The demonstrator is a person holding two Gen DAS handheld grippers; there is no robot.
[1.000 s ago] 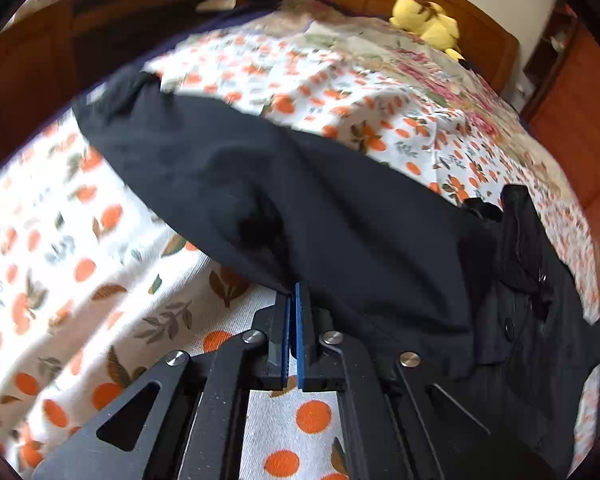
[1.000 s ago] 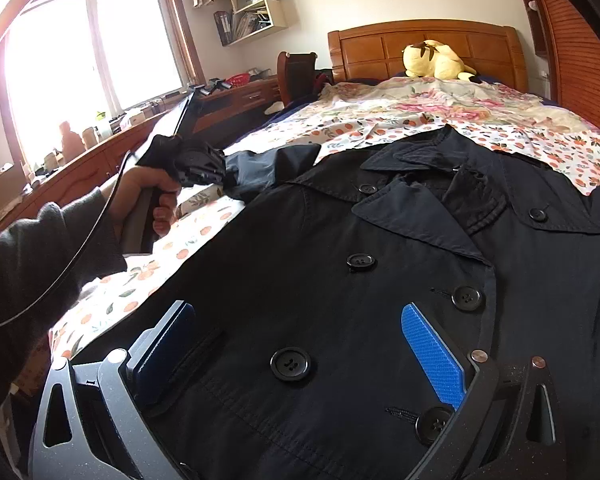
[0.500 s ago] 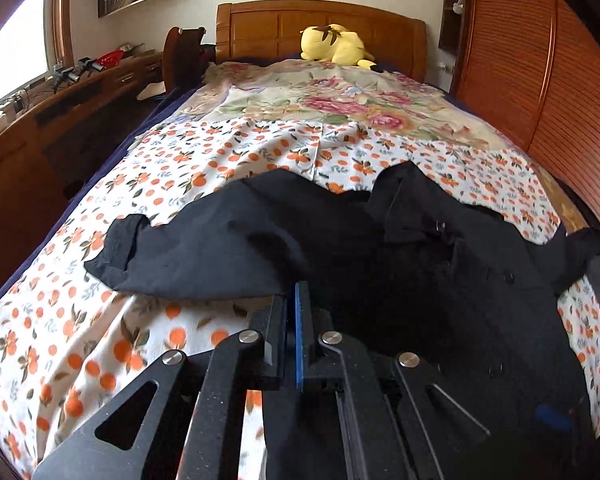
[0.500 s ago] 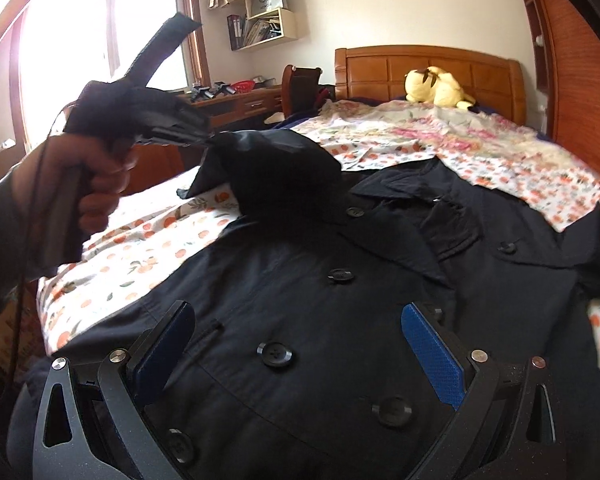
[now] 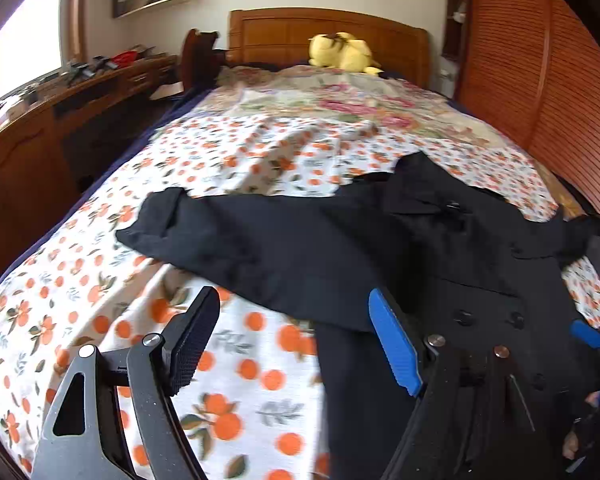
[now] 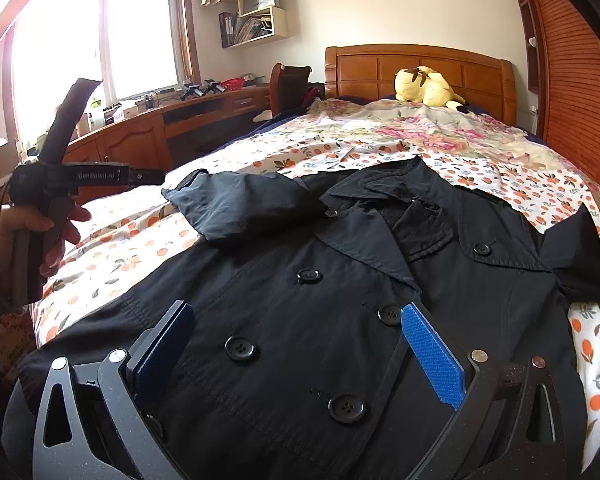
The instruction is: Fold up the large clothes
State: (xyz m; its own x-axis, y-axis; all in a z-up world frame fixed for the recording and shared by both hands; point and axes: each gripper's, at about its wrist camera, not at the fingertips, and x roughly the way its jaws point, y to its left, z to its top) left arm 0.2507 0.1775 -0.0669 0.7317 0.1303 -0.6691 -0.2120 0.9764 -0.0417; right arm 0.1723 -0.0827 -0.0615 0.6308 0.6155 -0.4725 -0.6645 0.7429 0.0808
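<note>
A black double-breasted coat [image 6: 300, 300] lies front-up on the bed, buttons showing. Its left sleeve [image 5: 236, 236] stretches out across the sheet; in the right wrist view the sleeve [image 6: 236, 204] lies beside the collar. My left gripper [image 5: 296, 340] is open and empty, above the sheet just below the sleeve. It also shows in the right wrist view [image 6: 148, 178], held in a hand at the left, off the coat. My right gripper [image 6: 300, 352] is open and empty, low over the coat's buttoned front.
The bed [image 6: 540, 188] has an orange-print sheet, a floral quilt [image 6: 420, 132] farther back and a yellow plush toy [image 6: 424, 86] at the wooden headboard. A wooden desk [image 6: 140, 136] runs along the left. A louvred wardrobe [image 6: 572, 80] stands at the right.
My left gripper has opened and let go of the sleeve, which now lies on the bed and coat. The left gripper has drawn back. The right gripper stays open.
</note>
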